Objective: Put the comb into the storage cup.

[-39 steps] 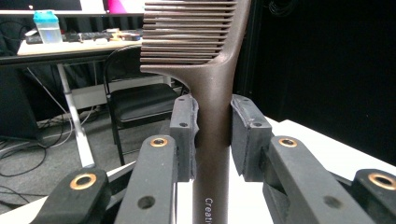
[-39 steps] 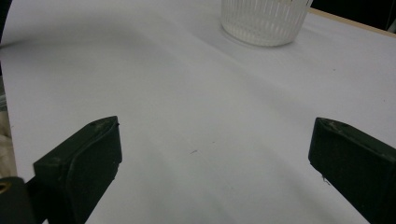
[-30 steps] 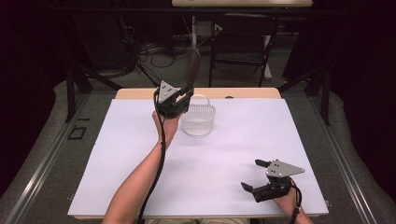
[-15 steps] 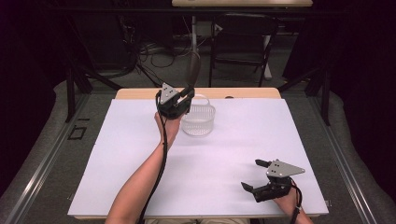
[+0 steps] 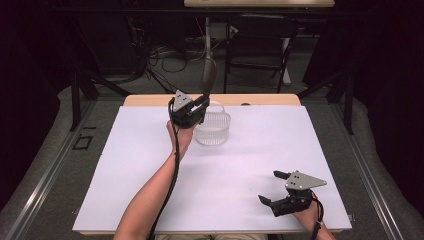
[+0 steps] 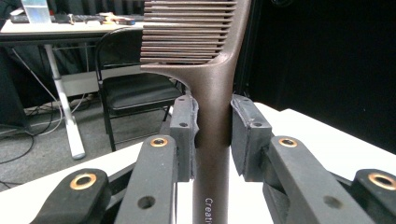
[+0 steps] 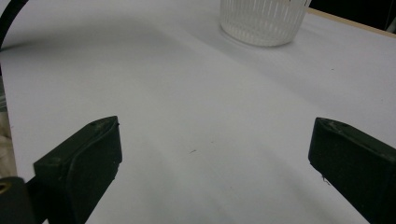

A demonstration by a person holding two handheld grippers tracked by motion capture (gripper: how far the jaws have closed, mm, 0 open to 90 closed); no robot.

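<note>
I am holding the brown plastic comb [image 6: 212, 93] upright, clamped in my left hand-held gripper [image 5: 189, 111], just beside the white ribbed plastic basket [image 5: 212, 129], right hand-held gripper [image 5: 280, 192] standing apart.

Lab: dark drapes [image 5: 385, 75], floor cables [image 5: 160, 55]

Your comb [image 6: 212, 70] runs off the top edge in the left gripper view, so you can't see how long the teeth row goes; its handle drops out at the bottom, lettering cut after a few characters. In the high view the comb [image 5: 208, 77] is dark against dark clutter, teeth too small to tell. Your left tongs [image 5: 192, 111] cover the near-left rim of the basket [image 5: 215, 131]. In the right gripper view the basket [image 7: 264, 21] is cut by the top edge, rim unseen. Right forearm cut at the bench's near edge.
</note>
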